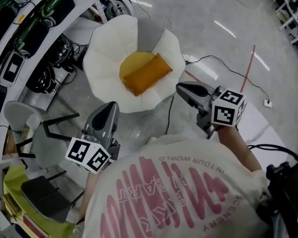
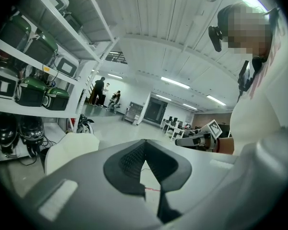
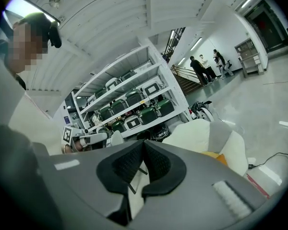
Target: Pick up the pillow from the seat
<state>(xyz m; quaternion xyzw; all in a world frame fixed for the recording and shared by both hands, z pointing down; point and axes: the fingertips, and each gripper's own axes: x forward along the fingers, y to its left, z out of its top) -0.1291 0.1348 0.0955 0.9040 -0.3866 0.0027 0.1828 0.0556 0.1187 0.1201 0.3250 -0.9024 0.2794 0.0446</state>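
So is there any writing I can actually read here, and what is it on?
"IN TOUR WORLD" (first letter of the middle word unsure): upside down on the person's shirt.
"SCENERY": same shirt, by the right sleeve.
Big pink letters on the shirt: too distorted to read.
Cubes on the left gripper and right gripper: black-and-white square patterns, no words.
Labels on the shelves: too small to read.

A glossy pale grey floor (image 1: 213,14) mirrors the long strip lights (image 2: 175,83) set in a white ribbed ceiling (image 2: 149,23). Along one side stands a tall white shelving rack (image 2: 48,65) loaded with dark green cases (image 2: 31,91). A thin black cable (image 1: 233,71) and a red line (image 1: 248,66) cross the floor. Far off, two people (image 3: 200,67) stand by a stair rail (image 3: 182,78).
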